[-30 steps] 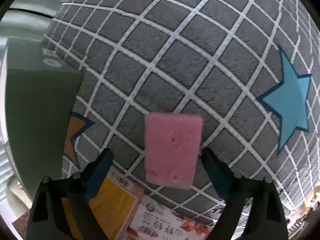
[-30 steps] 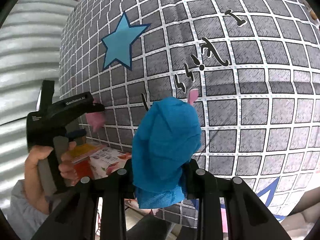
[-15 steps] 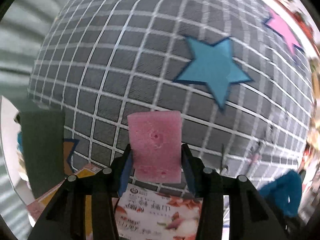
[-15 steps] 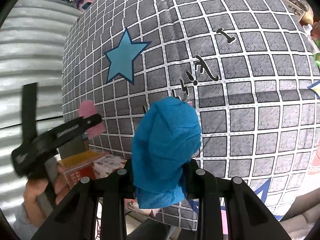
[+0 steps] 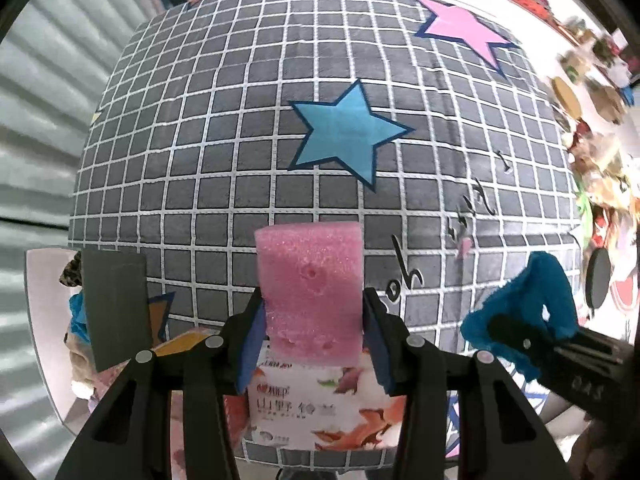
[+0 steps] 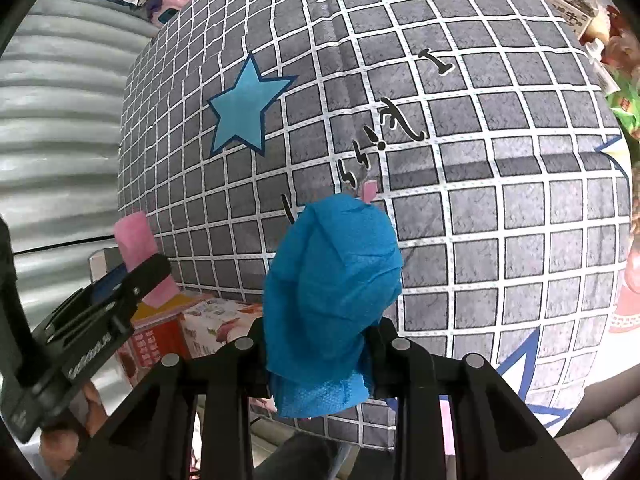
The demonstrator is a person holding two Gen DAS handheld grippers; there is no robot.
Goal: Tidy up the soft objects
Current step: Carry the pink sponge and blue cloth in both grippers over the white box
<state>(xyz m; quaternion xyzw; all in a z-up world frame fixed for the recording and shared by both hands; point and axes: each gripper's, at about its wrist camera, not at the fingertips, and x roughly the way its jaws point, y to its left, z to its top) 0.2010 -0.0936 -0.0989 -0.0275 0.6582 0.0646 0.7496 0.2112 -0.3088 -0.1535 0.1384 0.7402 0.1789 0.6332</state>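
Left gripper (image 5: pixel 312 344): clamped on pink sponge (image 5: pixel 310 292), held upright above the grid-print cloth's (image 5: pixel 240 152) near edge
Right gripper (image 6: pixel 316 344): clamped on bunched blue cloth (image 6: pixel 332 296), raised over the same cover

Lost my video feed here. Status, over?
Left gripper jaws shut on pink sponge. Right gripper jaws shut on blue cloth. Both held above grid-print cover. Nothing between them.
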